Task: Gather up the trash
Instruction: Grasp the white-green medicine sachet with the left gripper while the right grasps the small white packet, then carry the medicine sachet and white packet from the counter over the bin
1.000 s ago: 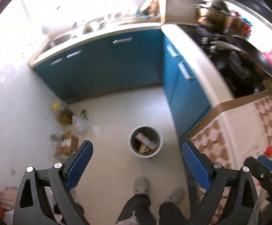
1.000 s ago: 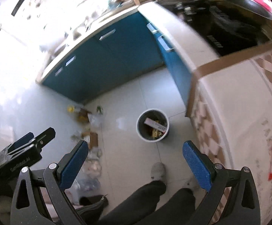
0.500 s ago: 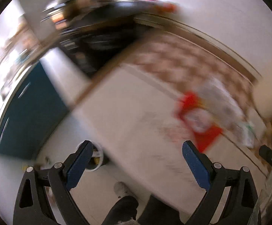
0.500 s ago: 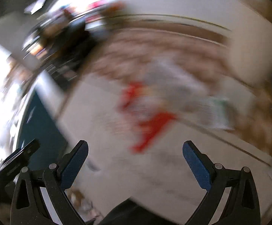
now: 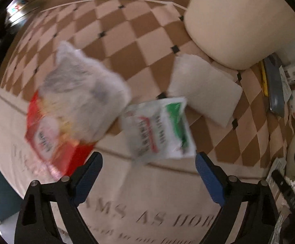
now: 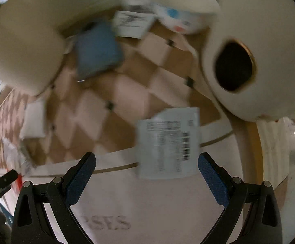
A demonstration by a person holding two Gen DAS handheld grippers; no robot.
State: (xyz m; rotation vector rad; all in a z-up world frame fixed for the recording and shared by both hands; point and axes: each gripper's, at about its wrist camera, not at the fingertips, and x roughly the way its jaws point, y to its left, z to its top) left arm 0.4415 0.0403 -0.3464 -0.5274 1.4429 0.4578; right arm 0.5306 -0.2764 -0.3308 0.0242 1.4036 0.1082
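Note:
In the left wrist view a red and silver snack bag [image 5: 70,109] lies on the checkered tablecloth [image 5: 127,30], with a white and green wrapper [image 5: 159,128] to its right. My left gripper [image 5: 147,164] is open and empty just in front of the wrapper. In the right wrist view a white printed packet [image 6: 167,142] lies on the cloth. My right gripper [image 6: 146,165] is open and empty, its jaws on either side of the packet's near edge.
A folded white napkin [image 5: 202,89] and a large cream cushion-like object [image 5: 239,20] lie behind the wrapper. A paper roll [image 6: 239,61], a spotted bowl [image 6: 184,8] and a blue pouch [image 6: 96,48] stand beyond the packet.
Both grippers have swung from the kitchen floor and its trash bucket up and right to the table top. Both stay open and empty.

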